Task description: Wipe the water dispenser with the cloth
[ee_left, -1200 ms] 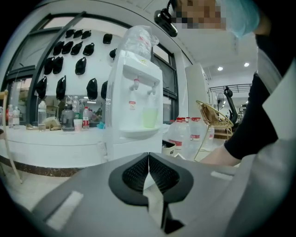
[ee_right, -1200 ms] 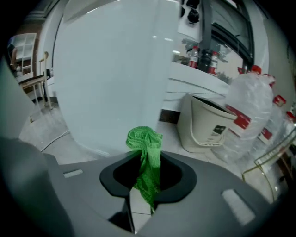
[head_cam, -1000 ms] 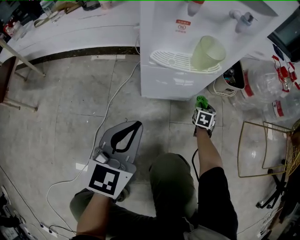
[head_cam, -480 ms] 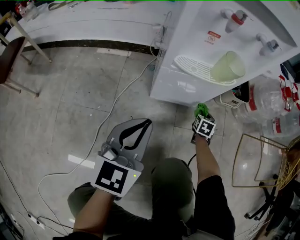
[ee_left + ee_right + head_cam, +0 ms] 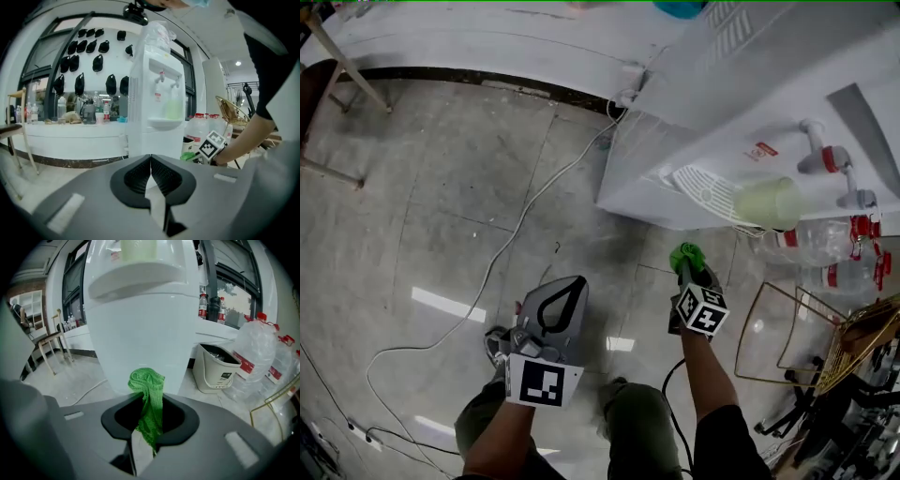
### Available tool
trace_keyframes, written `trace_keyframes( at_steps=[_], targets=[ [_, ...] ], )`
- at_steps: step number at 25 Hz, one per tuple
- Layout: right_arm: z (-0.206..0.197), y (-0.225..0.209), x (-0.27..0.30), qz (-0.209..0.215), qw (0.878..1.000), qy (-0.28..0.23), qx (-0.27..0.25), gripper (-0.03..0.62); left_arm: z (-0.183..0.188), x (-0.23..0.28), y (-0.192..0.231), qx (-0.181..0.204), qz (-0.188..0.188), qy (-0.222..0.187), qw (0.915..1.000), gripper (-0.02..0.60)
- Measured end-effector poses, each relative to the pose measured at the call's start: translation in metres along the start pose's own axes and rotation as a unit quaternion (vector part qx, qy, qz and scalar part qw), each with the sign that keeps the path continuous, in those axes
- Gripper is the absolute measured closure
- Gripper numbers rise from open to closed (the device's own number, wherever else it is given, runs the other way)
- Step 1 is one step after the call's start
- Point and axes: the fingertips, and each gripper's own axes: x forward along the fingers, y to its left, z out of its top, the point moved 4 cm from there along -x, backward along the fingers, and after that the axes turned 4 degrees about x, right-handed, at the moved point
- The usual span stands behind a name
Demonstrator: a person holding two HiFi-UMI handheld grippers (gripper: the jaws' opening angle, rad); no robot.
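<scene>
My right gripper (image 5: 149, 422) is clenched on the green cloth (image 5: 148, 380), which stands bunched up out of the closed jaws at the lower centre of the right gripper view. The white front of the water dispenser (image 5: 140, 319) fills the frame just behind it. In the head view the cloth sits just below the dispenser's base at centre right, near it but apart. My left gripper (image 5: 151, 164) has its jaws pressed together on nothing and hangs at the lower middle of the head view, well apart from the dispenser. A pale green cup (image 5: 767, 201) stands on the drip tray (image 5: 698, 186) at the right of the head view, beneath the taps (image 5: 830, 157). I judge that wiping has not yet begun and that this is the approach. Next I need to lift the cloth, press its bunched end against the lower front panel and sweep across it, steering clear of the cup and the taps so nothing gets knocked over or set running
</scene>
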Motion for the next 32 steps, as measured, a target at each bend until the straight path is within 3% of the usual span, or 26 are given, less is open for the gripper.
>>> trace_keyframes(
  at_steps=[6, 11, 17, 28, 32],
  targets=[
    [0.010, 0.036, -0.060, 0.044, 0.998, 0.006, 0.036, 0.499, -0.034, -0.024, -0.008, 0.067, 0.032, 0.032, 0.9968, 0.580],
    [0.026, 0.044, -0.121, 0.070, 0.995, 0.031, 0.067, 0.499, -0.046, -0.080, -0.021, 0.052, 0.050, 0.101, 0.9923, 0.580],
    [0.060, 0.059, -0.213, 0.106, 0.994, 0.026, 0.030, 0.499, 0.012, -0.131, -0.034, 0.040, 0.028, 0.123, 0.9913, 0.580],
    [0.174, 0.096, -0.365, 0.136, 0.988, -0.063, -0.017, 0.499, 0.160, -0.172, -0.041, -0.014, 0.033, 0.107, 0.9936, 0.580],
    [0.207, 0.094, -0.413, 0.134, 0.988, -0.071, -0.015, 0.499, 0.218, -0.185, -0.035, 0.013, 0.024, 0.092, 0.9954, 0.580]
  ],
)
